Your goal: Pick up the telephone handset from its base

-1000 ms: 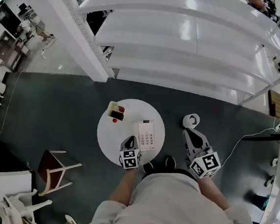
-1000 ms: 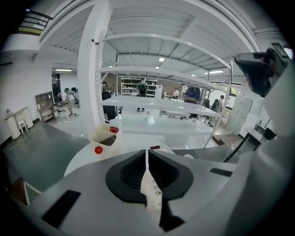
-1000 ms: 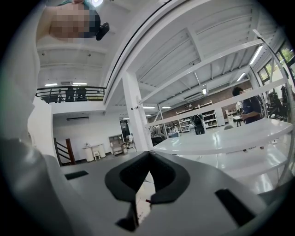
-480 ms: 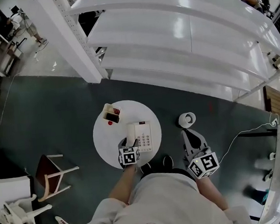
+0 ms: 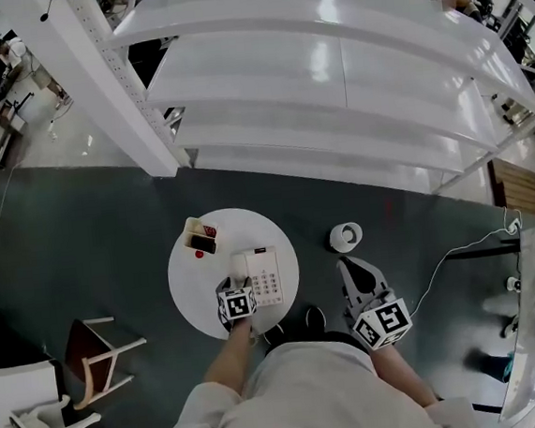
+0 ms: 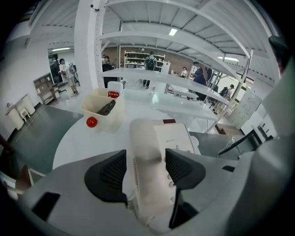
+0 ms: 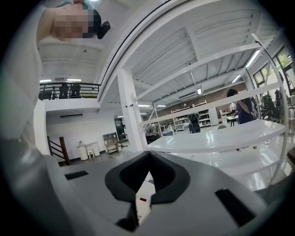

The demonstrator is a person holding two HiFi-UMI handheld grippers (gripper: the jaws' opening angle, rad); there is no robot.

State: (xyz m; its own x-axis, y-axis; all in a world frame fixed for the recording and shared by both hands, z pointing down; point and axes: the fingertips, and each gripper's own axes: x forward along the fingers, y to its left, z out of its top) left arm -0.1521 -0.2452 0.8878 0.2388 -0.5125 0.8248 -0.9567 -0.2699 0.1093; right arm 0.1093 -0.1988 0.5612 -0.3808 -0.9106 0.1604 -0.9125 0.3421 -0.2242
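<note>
White handset rests in its cradle on the left side of the phone base, which stands on the round white table. The left gripper points steeply down over it. Its jaws have just been opening and now stand wide apart, with the near end of the handset between them. One dark ribbed pad sits on each side of the handset, very close to it, but neither seems to press on it. In the head view the left gripper covers the near end of the handset.

The right gripper is held out nearly level, off to the right of the table and well away from the phone. Its jaw tips are touching and it holds nothing.

A faint line of print crosses the base below a small dark red patch, too small to read. Each gripper's cube carries black-and-white square markers with no letters that can be made out. A small open box stands behind the phone, with a red ball beside it.
</note>
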